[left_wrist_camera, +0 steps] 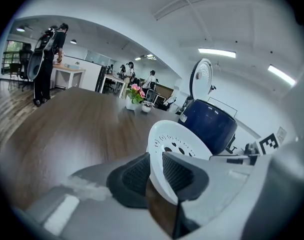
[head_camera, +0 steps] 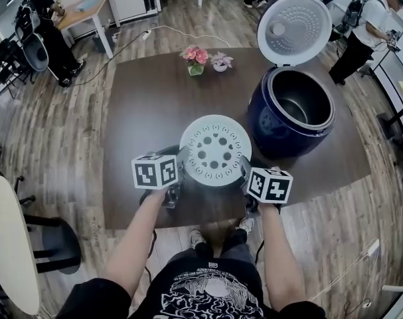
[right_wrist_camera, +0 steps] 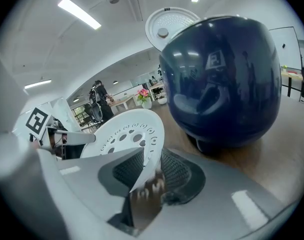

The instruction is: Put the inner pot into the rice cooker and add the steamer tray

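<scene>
A: Where's the steamer tray (head_camera: 215,149)?
B: Over the dark table (head_camera: 141,111), with the left gripper (head_camera: 182,169) and right gripper (head_camera: 245,173) at 2 opposite edges.
A: The rice cooker (head_camera: 281,135)?
B: Just right of it, lid (head_camera: 294,28) up, inner pot (head_camera: 302,105) inside.

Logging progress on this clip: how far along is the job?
Done: the pot looks seated in the open cooker. In hand: the left gripper and right gripper each clamp the rim of the tray. Left: set the tray into the pot.
</scene>
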